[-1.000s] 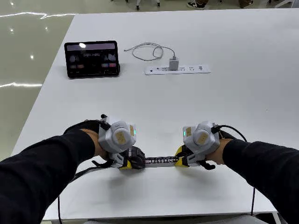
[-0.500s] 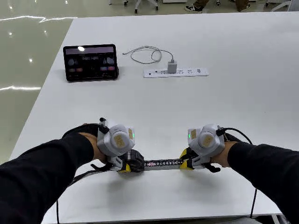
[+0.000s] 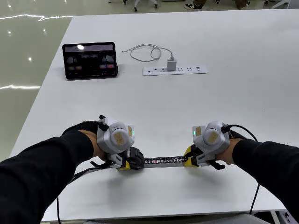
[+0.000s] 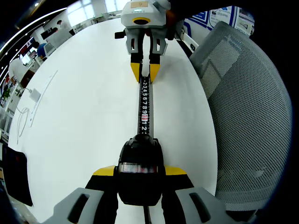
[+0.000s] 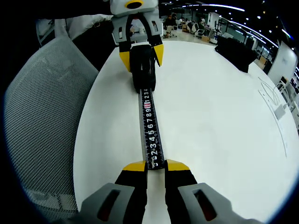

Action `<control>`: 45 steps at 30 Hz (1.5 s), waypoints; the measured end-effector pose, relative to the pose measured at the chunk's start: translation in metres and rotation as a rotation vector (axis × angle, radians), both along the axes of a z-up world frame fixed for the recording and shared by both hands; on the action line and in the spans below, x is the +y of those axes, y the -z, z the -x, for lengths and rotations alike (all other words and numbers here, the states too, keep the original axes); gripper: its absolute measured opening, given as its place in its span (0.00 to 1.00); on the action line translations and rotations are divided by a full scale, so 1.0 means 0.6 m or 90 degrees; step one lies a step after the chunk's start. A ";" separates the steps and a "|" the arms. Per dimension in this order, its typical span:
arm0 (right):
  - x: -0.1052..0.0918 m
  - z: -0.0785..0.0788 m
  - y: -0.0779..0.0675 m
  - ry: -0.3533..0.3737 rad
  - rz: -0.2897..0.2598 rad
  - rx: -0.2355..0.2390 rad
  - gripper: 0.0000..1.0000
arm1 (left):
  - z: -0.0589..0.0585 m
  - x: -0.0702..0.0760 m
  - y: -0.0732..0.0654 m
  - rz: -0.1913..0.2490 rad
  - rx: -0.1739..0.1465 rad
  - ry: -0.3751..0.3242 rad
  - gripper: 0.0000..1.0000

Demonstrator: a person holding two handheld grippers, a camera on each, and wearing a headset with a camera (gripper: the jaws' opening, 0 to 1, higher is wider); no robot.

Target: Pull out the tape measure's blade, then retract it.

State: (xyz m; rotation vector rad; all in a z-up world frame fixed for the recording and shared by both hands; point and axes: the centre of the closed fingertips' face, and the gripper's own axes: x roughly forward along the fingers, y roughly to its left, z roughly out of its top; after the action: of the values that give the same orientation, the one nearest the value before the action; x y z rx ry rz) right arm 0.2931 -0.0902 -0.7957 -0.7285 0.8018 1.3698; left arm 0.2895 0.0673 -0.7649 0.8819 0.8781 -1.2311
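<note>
The left gripper [image 3: 128,164] clamps the black, rounded tape measure case [image 4: 140,163] near the near edge of the white table [image 3: 210,107]. The right gripper [image 5: 155,165] pinches the tip of the pale numbered blade [image 5: 149,126], which lies drawn out flat between them. If that pinch slips, the blade would likely snap back leftward. The black tablet [image 3: 90,59], white power strip [image 3: 175,70] and looped white cable [image 3: 147,50] lie far off, and nothing blocks the pull.

In your head view, your left tongs [image 3: 126,164] cover much of the tape measure [image 3: 136,158]. The end of its blade [image 3: 163,161] is hidden inside your right tongs [image 3: 190,162]. The screen of the tablet [image 3: 89,60] is too small to read.
</note>
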 end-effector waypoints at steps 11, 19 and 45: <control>-0.027 -0.002 -0.002 0.011 0.007 0.001 0.08 | 0.001 -0.001 0.000 -0.001 -0.003 0.000 0.31; -0.039 0.000 -0.003 0.011 0.011 -0.001 0.08 | 0.001 -0.001 0.000 -0.002 -0.003 0.001 0.31; -0.072 -0.001 -0.001 0.023 0.019 -0.001 0.08 | 0.000 -0.001 0.000 -0.001 -0.003 -0.001 0.31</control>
State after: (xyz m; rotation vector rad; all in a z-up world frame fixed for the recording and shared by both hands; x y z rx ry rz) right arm 0.2940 -0.1334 -0.7950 -0.7352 0.8318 1.3276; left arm 0.2892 0.0667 -0.7647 0.8845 0.8757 -1.2266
